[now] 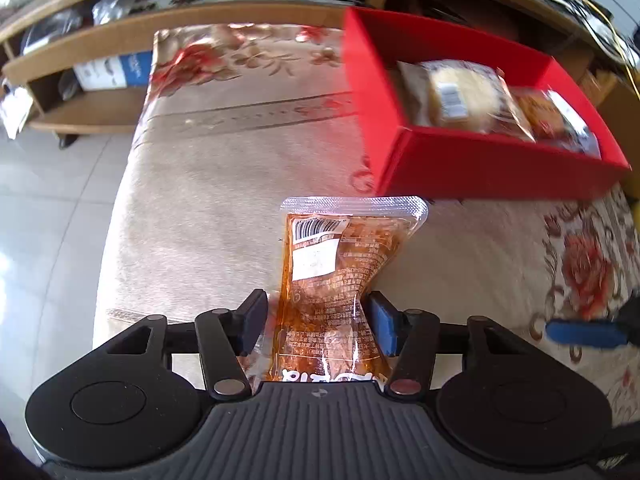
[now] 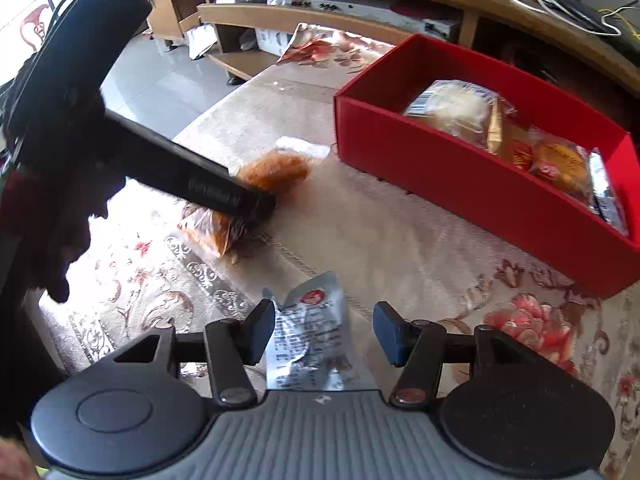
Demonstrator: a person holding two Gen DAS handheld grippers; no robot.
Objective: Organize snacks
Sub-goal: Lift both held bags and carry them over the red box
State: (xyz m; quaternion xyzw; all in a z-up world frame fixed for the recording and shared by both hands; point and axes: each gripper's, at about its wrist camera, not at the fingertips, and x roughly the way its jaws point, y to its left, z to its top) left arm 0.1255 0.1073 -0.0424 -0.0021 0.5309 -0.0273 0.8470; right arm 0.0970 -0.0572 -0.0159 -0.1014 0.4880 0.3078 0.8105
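An orange snack packet [image 1: 340,264] lies on the floral cloth, its lower half pinched to a waist between the pads of my left gripper [image 1: 318,316], which is shut on it. From the right wrist view the same packet [image 2: 276,170] sits under the left gripper's dark finger [image 2: 236,200]. A crumpled silver packet [image 2: 312,336] lies between the fingers of my right gripper [image 2: 324,330]. It touches the left pad, and a strip of cloth shows before the right pad. The red box [image 1: 480,160] [image 2: 440,168] stands at the far right and holds several wrapped cakes [image 1: 460,96] [image 2: 452,106].
The floral cloth [image 1: 224,184] covers a low surface that ends at the left over grey floor tiles [image 1: 48,216]. A wooden cabinet [image 2: 320,12] with shelves, bags and cables runs along the back. A blue fingertip of the right gripper [image 1: 580,332] shows at the right edge.
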